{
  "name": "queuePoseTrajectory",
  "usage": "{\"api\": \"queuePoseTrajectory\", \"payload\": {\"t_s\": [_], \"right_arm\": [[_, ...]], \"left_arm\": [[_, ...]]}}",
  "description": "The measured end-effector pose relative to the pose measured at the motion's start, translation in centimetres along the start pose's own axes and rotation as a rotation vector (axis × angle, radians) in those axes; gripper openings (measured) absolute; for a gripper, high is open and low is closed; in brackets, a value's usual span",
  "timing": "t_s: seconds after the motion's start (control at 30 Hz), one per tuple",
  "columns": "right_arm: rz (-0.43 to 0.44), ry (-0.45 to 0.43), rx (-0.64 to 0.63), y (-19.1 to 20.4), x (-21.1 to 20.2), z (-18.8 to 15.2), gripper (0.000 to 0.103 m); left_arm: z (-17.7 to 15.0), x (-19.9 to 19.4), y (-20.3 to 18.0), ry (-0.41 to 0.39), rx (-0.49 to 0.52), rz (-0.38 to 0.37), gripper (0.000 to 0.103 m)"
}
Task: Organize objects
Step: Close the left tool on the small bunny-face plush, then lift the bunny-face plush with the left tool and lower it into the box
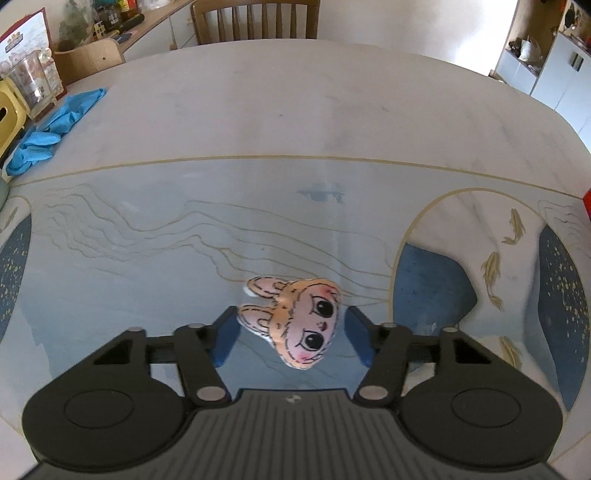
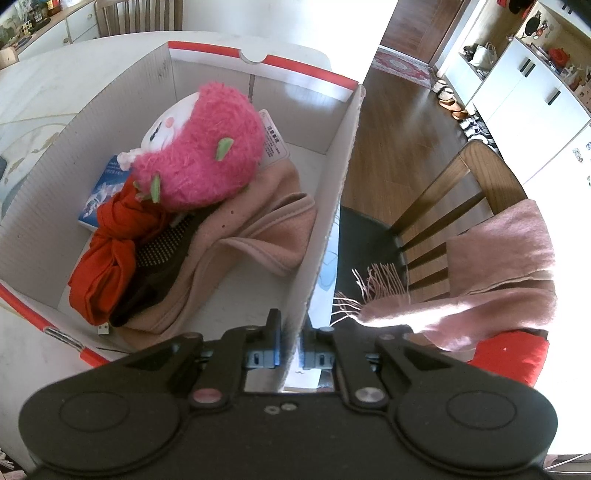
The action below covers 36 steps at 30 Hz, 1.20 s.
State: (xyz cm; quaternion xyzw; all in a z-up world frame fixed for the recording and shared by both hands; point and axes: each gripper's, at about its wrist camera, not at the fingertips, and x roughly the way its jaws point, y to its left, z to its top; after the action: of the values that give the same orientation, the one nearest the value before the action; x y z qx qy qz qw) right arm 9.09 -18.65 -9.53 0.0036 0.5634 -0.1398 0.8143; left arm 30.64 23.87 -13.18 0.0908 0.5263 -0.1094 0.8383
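Observation:
A small flat rabbit-head plush point(image 1: 295, 321), tan with pink ears and big dark eyes, lies on the blue patterned table mat point(image 1: 147, 229). My left gripper point(image 1: 290, 310) points down over it with the plush between its blue fingers. The left pad touches the ears and a thin gap shows at the right pad. In the right wrist view, my right gripper point(image 2: 291, 332) is shut on the side wall of a white cardboard box with red trim point(image 2: 295, 70). Inside the box lie a pink fuzzy plush point(image 2: 207, 155), a red cloth point(image 2: 107, 251), a beige cloth point(image 2: 240, 229) and a blue packet point(image 2: 98, 199).
Blue gloves point(image 1: 48, 125) and a glass jar point(image 1: 29, 81) sit at the table's far left. A wooden chair point(image 1: 255, 18) stands beyond the far edge. Right of the box, a chair point(image 2: 461, 192) carries a pink fringed scarf point(image 2: 498, 258) above the wooden floor.

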Motion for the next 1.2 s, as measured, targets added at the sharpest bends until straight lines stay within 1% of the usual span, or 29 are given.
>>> {"api": "queuePoseTrajectory", "payload": {"t_s": [0.33, 0.57, 0.73, 0.93, 1.2], "right_arm": [[0.003, -0.005, -0.003, -0.1, 0.0, -0.1, 0.008], [0.014, -0.018, -0.005, -0.2, 0.0, -0.4, 0.007], [0.022, -0.029, -0.010, -0.3, 0.0, -0.5, 0.007], [0.030, -0.041, -0.016, -0.3, -0.1, -0.6, 0.007], [0.042, -0.053, -0.023, -0.5, -0.1, -0.8, 0.007]], "left_arm": [[-0.3, -0.9, -1.2, -0.013, 0.014, -0.008, 0.052], [-0.8, -3.0, -3.4, -0.018, 0.043, -0.048, 0.051], [-1.4, -5.1, -6.1, -0.034, 0.089, -0.103, 0.051], [-1.5, -8.5, -10.4, -0.071, 0.170, -0.195, 0.051], [-1.7, -12.9, -17.6, -0.114, 0.320, -0.332, 0.052]]}}
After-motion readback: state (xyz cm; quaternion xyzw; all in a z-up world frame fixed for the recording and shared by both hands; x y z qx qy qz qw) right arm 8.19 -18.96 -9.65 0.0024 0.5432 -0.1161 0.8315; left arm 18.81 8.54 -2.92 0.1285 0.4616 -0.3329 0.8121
